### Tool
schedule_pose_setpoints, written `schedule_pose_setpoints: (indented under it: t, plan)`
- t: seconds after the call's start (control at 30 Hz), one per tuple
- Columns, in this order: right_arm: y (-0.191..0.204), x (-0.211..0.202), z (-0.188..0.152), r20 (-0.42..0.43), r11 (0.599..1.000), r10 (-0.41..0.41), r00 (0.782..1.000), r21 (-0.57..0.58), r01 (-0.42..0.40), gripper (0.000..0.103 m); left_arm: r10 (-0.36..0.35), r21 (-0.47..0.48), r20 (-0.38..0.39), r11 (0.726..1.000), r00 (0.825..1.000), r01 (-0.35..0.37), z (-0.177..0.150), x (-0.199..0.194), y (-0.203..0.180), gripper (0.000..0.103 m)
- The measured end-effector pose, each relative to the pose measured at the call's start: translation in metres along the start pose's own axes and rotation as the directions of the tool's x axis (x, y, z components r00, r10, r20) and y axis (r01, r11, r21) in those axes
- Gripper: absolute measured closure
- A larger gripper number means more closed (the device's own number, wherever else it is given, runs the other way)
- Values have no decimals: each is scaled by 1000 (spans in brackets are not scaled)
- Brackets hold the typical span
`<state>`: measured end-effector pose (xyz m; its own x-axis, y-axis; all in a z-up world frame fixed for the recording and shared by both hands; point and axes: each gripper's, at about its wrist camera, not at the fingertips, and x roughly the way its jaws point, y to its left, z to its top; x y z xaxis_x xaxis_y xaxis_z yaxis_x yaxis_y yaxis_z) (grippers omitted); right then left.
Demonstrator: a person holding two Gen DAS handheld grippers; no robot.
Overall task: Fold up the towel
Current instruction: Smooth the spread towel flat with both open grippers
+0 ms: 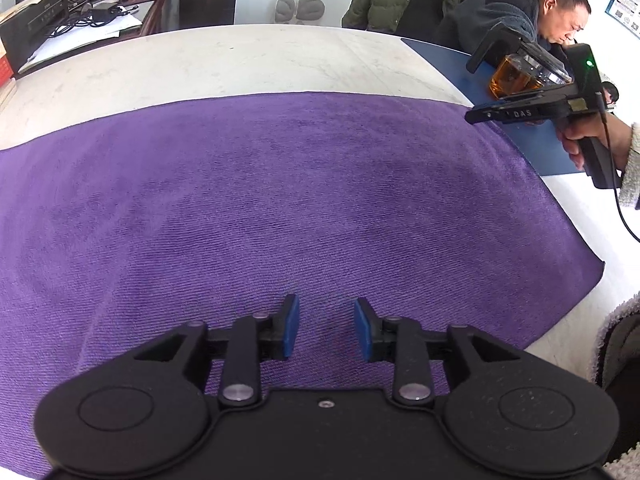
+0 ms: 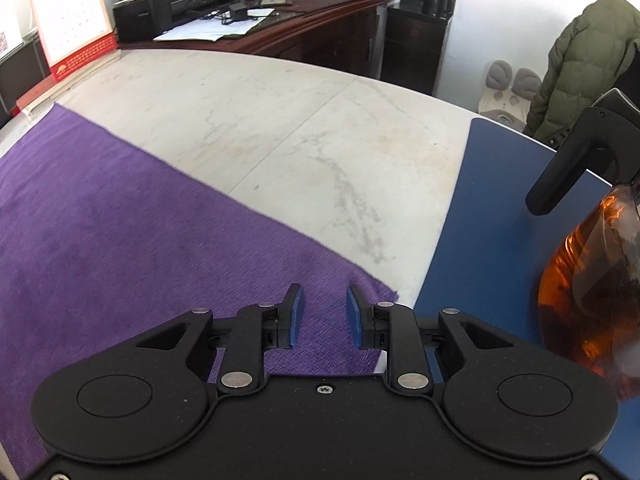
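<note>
Lying flat, purple towel (image 2: pixel 120 220) leaves bare table (image 2: pixel 280 120) beyond its far edge.

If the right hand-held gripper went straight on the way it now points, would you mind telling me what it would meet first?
Most likely the flat purple terry towel, near its far right corner: the right hand-held gripper tilts downward over it, jaws apart with nothing between them. Depth is unclear, so the pale marble-look tabletop just beyond remains possible.

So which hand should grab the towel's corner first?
Probably the right. The right gripper hangs open just by a corner of the towel; the left gripper is over the towel's middle.
</note>
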<state>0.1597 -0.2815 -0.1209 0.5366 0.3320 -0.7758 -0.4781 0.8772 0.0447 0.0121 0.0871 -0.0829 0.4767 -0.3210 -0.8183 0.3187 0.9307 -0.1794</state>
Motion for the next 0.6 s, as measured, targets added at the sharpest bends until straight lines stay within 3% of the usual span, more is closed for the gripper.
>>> schedule_pose_setpoints:
  t: [0.17,0.23,0.4,0.6]
  plan:
    - [-8,6,7,13,999,-20,1000,48,20,80,17,-30,10,999,1000,-17,-2,-1,-2,72]
    - [-7,-1,8,32,995,-16,999,95,13,79,74,-39,-3,996,997,-74,-2,-6,-6,72]
    - [21,-35,1,108,992,89,990,81,-98,72,164,-133,33,978,986,-158,-12,-36,-1,72]
    - [79,-55,-22,70,973,223,972,39,-226,72,320,-240,43,923,947,-301,-34,-79,46,72]
